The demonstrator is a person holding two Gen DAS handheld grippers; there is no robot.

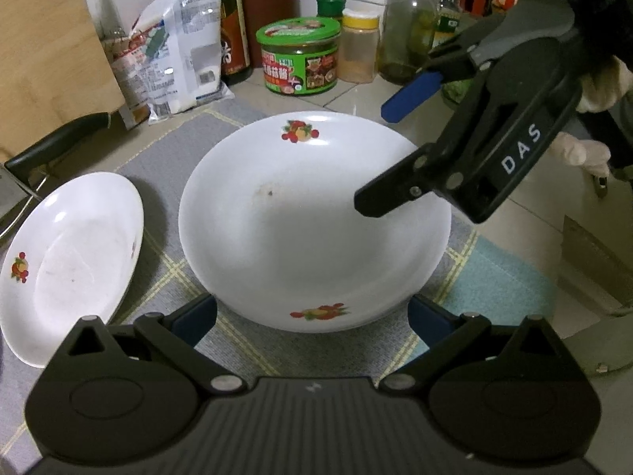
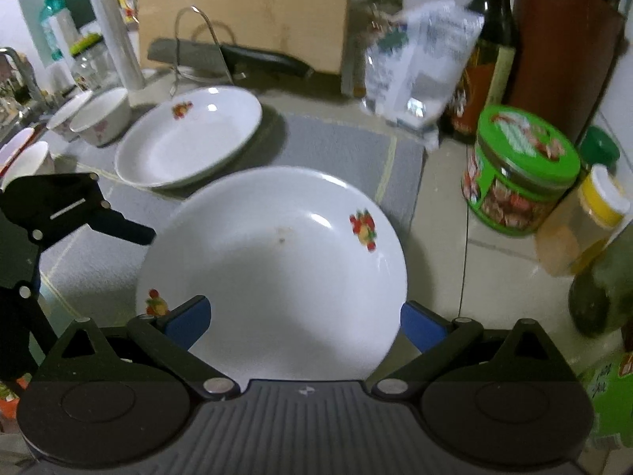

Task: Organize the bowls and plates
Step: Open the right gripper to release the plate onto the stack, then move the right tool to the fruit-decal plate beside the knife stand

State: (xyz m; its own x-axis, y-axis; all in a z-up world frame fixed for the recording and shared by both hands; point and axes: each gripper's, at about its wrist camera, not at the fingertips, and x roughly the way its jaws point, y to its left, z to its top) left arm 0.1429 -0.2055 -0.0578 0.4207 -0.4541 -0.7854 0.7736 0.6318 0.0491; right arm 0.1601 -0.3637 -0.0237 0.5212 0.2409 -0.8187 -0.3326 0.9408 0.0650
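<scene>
Right under our left gripper (image 1: 312, 316) sits the big plate (image 1: 312, 221) on the grey mat (image 1: 166, 150); its fingers are spread wide, holding nothing. Our right gripper (image 2: 304, 322) is also wide open and empty, above the same plate. We judge little is done: the second plate (image 2: 190, 138) lies apart, and the bowls (image 2: 95, 116) by the sink are not stacked.

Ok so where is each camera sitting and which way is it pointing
Left wrist: on the left gripper, facing the large plate and green-lidded jar; own open fingers, right gripper and a gloved hand show.
Right wrist: on the right gripper, crossing toward the second plate; left gripper shows.
Shared: both plates, jar, grey mat.
</scene>
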